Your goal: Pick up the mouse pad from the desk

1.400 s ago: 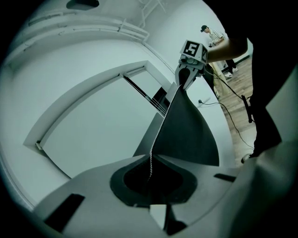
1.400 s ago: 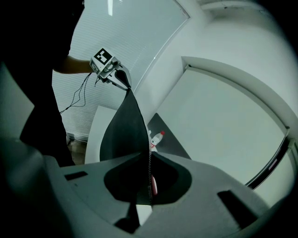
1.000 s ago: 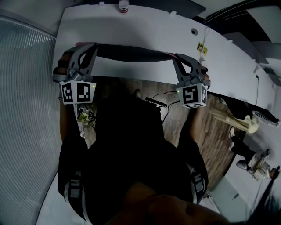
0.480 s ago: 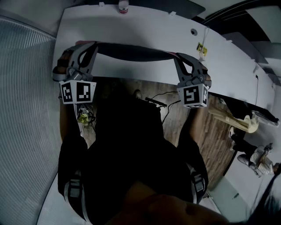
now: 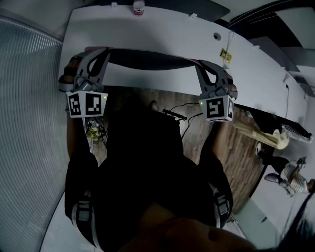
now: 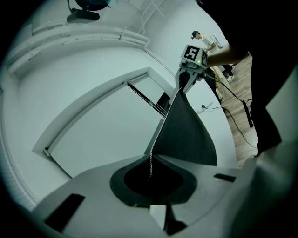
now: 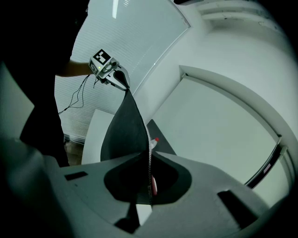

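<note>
A long black mouse pad point(image 5: 147, 60) hangs stretched between my two grippers, just above the near edge of the white desk point(image 5: 162, 29). My left gripper point(image 5: 93, 52) is shut on the pad's left end and my right gripper point(image 5: 200, 64) on its right end. In the left gripper view the pad point(image 6: 186, 130) runs edge-on from my closed jaws point(image 6: 151, 160) to the right gripper point(image 6: 185, 83). The right gripper view mirrors this: the pad point(image 7: 125, 130) spans from my jaws point(image 7: 149, 162) to the left gripper point(image 7: 122, 84).
A small bottle with a red cap point(image 5: 138, 7) stands at the desk's far edge. A cable hole point(image 5: 217, 35) and a yellow tag point(image 5: 226, 53) lie to the right. Cables point(image 5: 182, 110) trail on the wooden floor below. Another person point(image 5: 290, 179) is at lower right.
Both grippers and the pad have held still. Only the person at the lower right has shifted a little.
</note>
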{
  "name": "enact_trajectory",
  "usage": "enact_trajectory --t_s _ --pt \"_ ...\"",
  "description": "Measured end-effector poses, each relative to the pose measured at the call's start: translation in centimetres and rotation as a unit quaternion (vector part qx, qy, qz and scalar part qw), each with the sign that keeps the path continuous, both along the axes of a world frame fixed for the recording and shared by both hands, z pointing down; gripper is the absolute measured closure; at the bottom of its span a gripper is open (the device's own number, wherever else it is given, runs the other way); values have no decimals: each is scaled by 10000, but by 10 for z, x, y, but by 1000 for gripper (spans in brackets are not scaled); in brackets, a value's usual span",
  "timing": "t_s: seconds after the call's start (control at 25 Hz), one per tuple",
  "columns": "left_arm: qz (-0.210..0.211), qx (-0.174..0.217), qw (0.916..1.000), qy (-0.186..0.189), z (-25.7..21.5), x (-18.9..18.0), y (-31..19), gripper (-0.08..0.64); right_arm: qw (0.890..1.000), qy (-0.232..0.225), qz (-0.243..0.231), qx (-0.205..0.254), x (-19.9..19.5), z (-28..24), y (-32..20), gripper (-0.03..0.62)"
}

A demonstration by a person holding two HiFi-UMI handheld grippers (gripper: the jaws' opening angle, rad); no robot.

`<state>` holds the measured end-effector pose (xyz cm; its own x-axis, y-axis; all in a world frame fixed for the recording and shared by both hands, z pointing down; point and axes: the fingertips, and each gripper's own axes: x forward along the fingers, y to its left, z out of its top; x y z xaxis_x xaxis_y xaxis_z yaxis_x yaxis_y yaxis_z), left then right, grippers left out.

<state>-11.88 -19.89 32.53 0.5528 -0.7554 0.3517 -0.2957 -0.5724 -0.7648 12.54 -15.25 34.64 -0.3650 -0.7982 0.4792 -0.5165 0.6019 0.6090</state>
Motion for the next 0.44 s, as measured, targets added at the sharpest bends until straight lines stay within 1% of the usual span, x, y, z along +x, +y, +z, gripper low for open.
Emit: enact_trajectory --t_s 0.12,0.44 --pt "-1 27 10000 11 -1 -1 5 546 9999 -13 -12 103 0 -2 2 581" --pt "29 25 10000 13 -1 -2 6 546 10000 -17 6 68 -1 -1 3 581"
